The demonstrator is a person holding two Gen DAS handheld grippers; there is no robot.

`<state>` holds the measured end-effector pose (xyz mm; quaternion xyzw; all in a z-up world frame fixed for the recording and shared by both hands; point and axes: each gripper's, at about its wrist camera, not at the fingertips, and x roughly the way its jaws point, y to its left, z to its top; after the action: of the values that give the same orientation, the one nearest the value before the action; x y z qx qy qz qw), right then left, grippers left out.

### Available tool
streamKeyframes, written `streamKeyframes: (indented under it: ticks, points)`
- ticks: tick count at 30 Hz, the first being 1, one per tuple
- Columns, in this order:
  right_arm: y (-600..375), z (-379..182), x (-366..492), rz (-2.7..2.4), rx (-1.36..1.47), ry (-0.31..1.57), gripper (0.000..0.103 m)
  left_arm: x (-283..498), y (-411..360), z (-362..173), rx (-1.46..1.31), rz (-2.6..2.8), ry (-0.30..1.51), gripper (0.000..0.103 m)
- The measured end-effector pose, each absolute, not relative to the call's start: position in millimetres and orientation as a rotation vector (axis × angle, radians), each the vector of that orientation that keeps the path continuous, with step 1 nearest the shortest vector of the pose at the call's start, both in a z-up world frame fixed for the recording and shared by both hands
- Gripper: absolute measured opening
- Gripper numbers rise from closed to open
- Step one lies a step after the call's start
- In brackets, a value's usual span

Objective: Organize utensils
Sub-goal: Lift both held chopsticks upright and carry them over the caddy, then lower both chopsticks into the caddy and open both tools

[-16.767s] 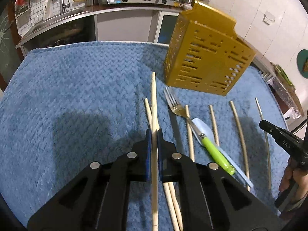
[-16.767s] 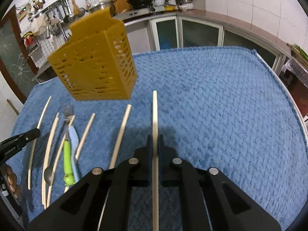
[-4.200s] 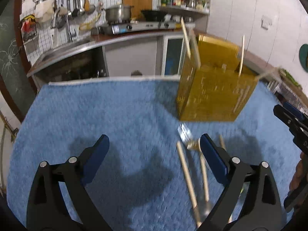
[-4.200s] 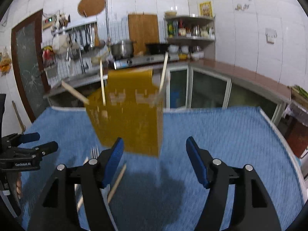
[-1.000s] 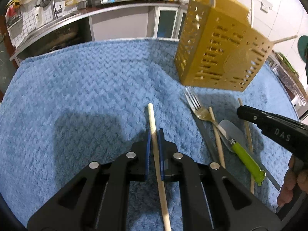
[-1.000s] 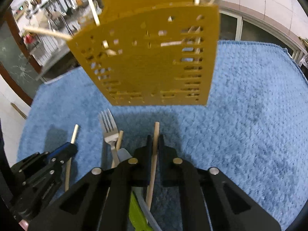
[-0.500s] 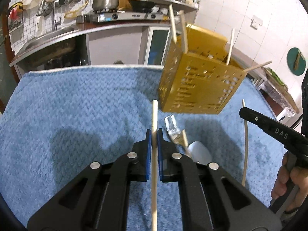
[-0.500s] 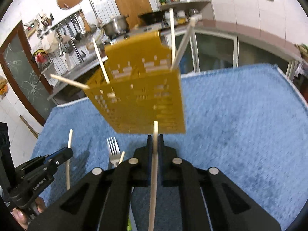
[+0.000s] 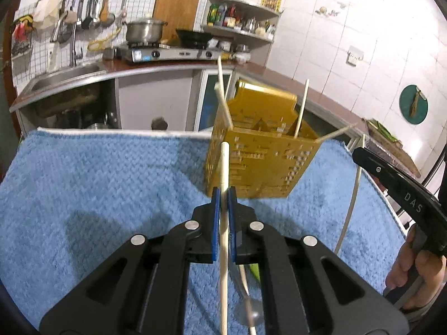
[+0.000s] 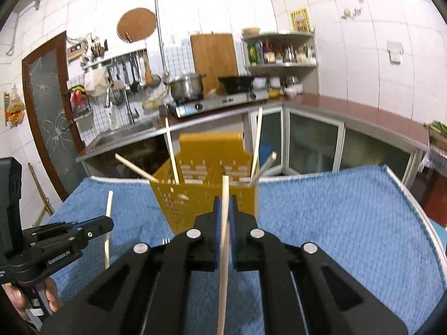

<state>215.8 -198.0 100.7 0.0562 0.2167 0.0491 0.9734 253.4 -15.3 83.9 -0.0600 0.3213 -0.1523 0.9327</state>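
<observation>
- Step in hand: each gripper carries one chopstick toward the yellow basket [image 9: 259, 162] (four sticks stand inside already).
- The left gripper [image 9: 222, 195] pinches a chopstick [image 9: 224, 223] just before the basket; the right gripper [image 10: 224, 206] pinches another [image 10: 223, 251].
- Next, I think: lift the tips above the basket rim, then release.

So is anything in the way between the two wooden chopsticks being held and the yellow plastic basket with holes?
Nothing visible blocks them. The left gripper holds one wooden chopstick and the right gripper another, both in front of the yellow basket. Four chopsticks already lean inside, but open space remains.
</observation>
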Motion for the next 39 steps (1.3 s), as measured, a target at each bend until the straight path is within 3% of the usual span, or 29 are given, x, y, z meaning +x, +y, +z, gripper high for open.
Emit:
streamKeyframes:
  ticks: [21,28,39]
  points:
    - [-227,225,245,0.013,0.179,0.034,0.006,299,-52,233,-0.111,-0.293,0.253,0.005]
    - [-227,218,271,-0.018,0.17,-0.052,0.006,338,-70,216,-0.072,-0.22,0.142,0.004]
    - [-211,160,296,0.002,0.077,0.011,0.006,382,-67,141,-0.083,-0.266,0.26,0.005]
